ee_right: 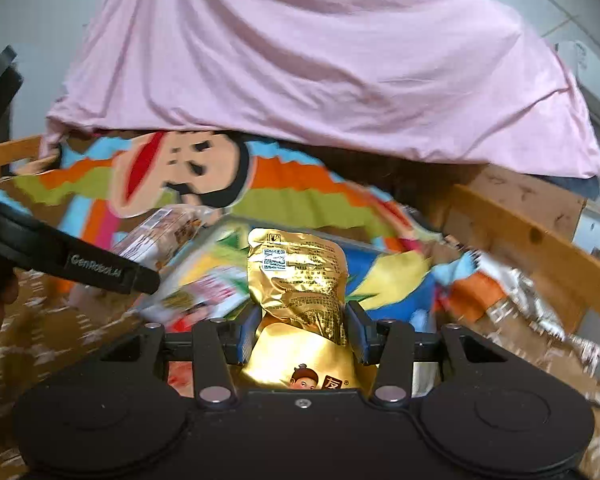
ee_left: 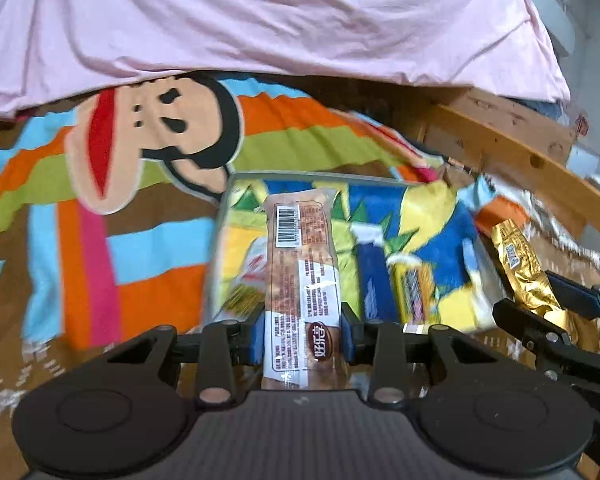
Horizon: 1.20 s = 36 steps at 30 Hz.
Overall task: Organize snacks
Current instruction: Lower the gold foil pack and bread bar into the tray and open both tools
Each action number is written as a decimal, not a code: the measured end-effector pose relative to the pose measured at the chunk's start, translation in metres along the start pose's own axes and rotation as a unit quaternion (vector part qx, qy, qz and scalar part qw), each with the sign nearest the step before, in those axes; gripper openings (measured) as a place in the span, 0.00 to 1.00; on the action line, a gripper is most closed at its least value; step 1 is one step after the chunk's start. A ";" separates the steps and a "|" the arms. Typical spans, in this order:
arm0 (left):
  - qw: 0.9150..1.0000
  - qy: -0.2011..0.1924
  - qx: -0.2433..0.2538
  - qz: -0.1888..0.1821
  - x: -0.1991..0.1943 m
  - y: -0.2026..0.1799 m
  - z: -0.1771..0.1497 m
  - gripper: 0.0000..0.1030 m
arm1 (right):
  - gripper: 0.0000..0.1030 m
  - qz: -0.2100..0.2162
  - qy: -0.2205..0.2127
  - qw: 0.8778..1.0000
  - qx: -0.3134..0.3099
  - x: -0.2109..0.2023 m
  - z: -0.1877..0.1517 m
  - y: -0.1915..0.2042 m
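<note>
My left gripper is shut on a long brown snack packet with a barcode, held above a clear box that holds several colourful snack packs. My right gripper is shut on a gold foil snack bag, held over the same box. In the left wrist view the gold bag and the right gripper show at the right. In the right wrist view the left gripper's arm and its brown packet show at the left.
The box stands on a striped cartoon blanket. A pink sheet hangs behind it. A wooden rail runs along the right, with silver foil packets lying below it.
</note>
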<state>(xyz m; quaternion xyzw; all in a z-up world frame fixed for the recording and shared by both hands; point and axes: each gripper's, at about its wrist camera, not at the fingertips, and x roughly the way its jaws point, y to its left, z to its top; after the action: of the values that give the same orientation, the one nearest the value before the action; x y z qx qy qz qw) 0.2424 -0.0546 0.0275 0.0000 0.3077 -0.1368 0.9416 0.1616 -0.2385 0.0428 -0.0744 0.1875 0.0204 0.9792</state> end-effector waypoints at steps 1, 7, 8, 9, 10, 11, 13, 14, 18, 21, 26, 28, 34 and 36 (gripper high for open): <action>1.000 -0.002 -0.005 -0.007 0.010 -0.002 0.003 0.38 | 0.46 -0.006 -0.002 1.000 0.006 0.008 0.000 -0.007; 1.000 -0.019 -0.009 -0.022 0.061 -0.012 0.020 0.38 | 0.46 -0.038 -0.005 0.999 0.039 0.066 -0.005 -0.039; 0.999 -0.025 -0.007 -0.023 0.068 -0.012 0.022 0.38 | 0.46 -0.043 -0.004 0.998 0.043 0.076 -0.006 -0.043; 0.999 -0.032 -0.005 -0.023 0.076 -0.012 0.024 0.38 | 0.46 -0.048 -0.003 0.998 0.047 0.085 -0.007 -0.047; 0.999 -0.036 -0.002 -0.022 0.082 -0.013 0.027 0.38 | 0.46 -0.051 0.000 0.997 0.051 0.094 -0.008 -0.049; 0.999 -0.040 0.002 -0.021 0.087 -0.013 0.029 0.38 | 0.46 -0.053 0.002 0.997 0.055 0.103 -0.008 -0.052; 0.998 -0.051 -0.004 -0.023 0.098 -0.012 0.032 0.38 | 0.46 -0.058 0.003 0.997 0.059 0.117 -0.008 -0.054; 0.998 -0.054 -0.012 -0.026 0.103 -0.010 0.033 0.38 | 0.46 -0.059 0.003 0.996 0.061 0.123 -0.007 -0.055; 0.998 -0.050 -0.030 -0.030 0.124 -0.003 0.026 0.38 | 0.47 -0.059 0.005 0.995 0.074 0.142 -0.009 -0.058; 0.999 -0.038 -0.022 -0.031 0.136 -0.003 0.020 0.38 | 0.47 -0.059 0.014 0.995 0.082 0.153 -0.014 -0.059; 0.999 -0.030 -0.010 -0.043 0.147 -0.007 0.011 0.38 | 0.47 -0.064 0.027 0.995 0.066 0.165 -0.023 -0.053; 0.999 -0.028 -0.005 -0.045 0.150 -0.009 0.008 0.38 | 0.47 -0.065 0.034 0.995 0.064 0.169 -0.026 -0.051; 0.998 -0.030 0.024 -0.052 0.153 -0.021 0.003 0.38 | 0.47 -0.072 0.055 0.994 0.055 0.178 -0.036 -0.048; 0.998 -0.028 0.034 -0.055 0.154 -0.025 0.001 0.38 | 0.47 -0.073 0.061 0.994 0.056 0.180 -0.038 -0.049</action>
<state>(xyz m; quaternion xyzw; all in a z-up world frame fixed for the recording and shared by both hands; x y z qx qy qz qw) 0.3556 -0.1186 -0.0593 0.0110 0.2759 -0.1989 0.9403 0.3179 -0.2906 -0.0518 -0.0344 0.2416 -0.0667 0.9675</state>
